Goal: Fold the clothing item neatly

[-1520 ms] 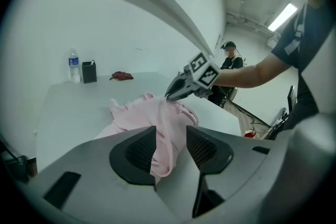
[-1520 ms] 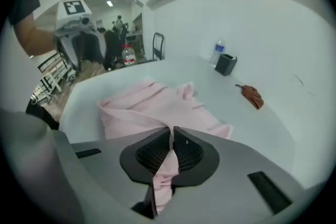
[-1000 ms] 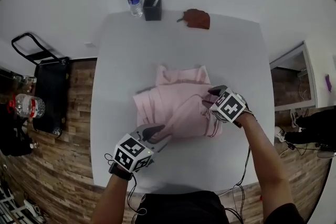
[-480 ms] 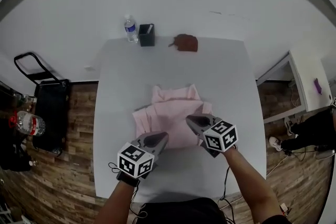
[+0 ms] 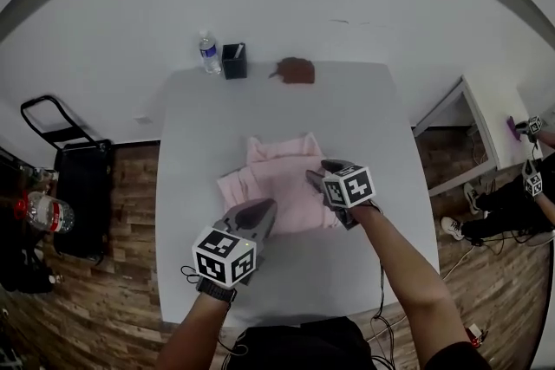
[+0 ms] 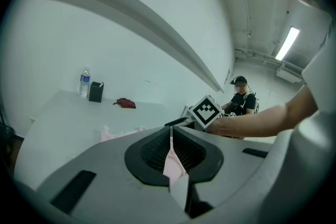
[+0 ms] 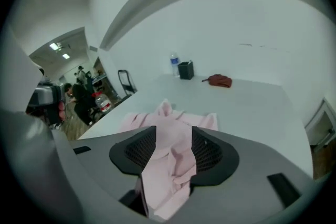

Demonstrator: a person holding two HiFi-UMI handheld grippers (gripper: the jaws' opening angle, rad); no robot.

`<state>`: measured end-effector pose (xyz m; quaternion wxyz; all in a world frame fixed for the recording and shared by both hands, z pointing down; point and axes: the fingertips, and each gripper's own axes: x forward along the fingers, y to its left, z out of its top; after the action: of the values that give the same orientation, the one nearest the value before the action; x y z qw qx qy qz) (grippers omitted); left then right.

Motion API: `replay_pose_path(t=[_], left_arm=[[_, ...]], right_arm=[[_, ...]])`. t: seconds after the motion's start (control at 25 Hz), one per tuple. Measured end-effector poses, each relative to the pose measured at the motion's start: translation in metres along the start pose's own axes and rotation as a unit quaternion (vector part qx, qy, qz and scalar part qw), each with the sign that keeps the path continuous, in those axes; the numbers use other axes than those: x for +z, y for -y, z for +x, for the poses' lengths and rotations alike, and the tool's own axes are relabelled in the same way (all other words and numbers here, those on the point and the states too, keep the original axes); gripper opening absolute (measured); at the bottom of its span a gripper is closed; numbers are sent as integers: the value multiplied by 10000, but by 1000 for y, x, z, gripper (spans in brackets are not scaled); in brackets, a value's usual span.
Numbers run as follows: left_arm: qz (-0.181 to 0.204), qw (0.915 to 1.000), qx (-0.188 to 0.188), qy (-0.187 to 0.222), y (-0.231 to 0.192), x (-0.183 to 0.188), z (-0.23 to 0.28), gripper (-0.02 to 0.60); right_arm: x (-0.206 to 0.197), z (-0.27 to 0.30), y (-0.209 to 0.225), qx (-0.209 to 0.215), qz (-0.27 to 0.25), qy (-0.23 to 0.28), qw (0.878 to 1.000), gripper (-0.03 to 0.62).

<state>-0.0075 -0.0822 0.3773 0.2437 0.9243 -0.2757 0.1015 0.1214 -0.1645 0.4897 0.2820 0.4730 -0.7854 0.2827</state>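
Note:
A pink garment [image 5: 276,185] lies partly folded in the middle of the white table [image 5: 286,108]. My left gripper [image 5: 260,214] is at the garment's near left edge, shut on a thin fold of pink cloth [image 6: 174,161]. My right gripper [image 5: 320,172] is over the garment's right part. Its jaws are opening, and a loose bunch of pink cloth [image 7: 169,165] hangs between them without being squeezed. Beyond the right gripper [image 7: 169,139], the rest of the garment [image 7: 157,119] spreads flat on the table. The right gripper's marker cube [image 6: 205,110] shows in the left gripper view.
At the table's far edge stand a water bottle [image 5: 207,53], a small black box [image 5: 233,61] and a reddish-brown item [image 5: 295,70]. A black cart [image 5: 65,134] and a large bottle [image 5: 28,208] are on the wooden floor at left. A person [image 5: 531,185] sits at far right.
The left gripper has closed on the garment's near edge. The right gripper swung toward me, then back over the garment's right side, and its jaws have come apart.

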Motion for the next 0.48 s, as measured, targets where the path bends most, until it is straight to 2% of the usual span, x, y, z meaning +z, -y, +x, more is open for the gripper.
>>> replay_pose_path(t=[0.08, 0.12, 0.16, 0.24, 0.32, 0.48], left_arm=[[-28, 9999, -8, -133, 9, -12, -2, 18], [-21, 9998, 8, -190, 12, -17, -3, 18], [-18, 9997, 38, -227, 15, -21, -5, 18], [-59, 9996, 111, -270, 19, -29, -8, 18], [-106, 9992, 198, -331, 21, -39, -10, 18], [-181, 9987, 317, -366, 24, -52, -11, 18]], right_arm=[[-20, 9, -9, 222, -272, -472, 9983, 193], [-28, 13, -8, 174, -438, -626, 9969, 193], [-34, 16, -4, 15, -653, -666, 9956, 187], [-37, 20, 4, -436, -1290, -492, 9895, 92], [-41, 29, 3, -656, -1881, -365, 9793, 74], [-77, 53, -5, -368, -2226, -1037, 9687, 74]])
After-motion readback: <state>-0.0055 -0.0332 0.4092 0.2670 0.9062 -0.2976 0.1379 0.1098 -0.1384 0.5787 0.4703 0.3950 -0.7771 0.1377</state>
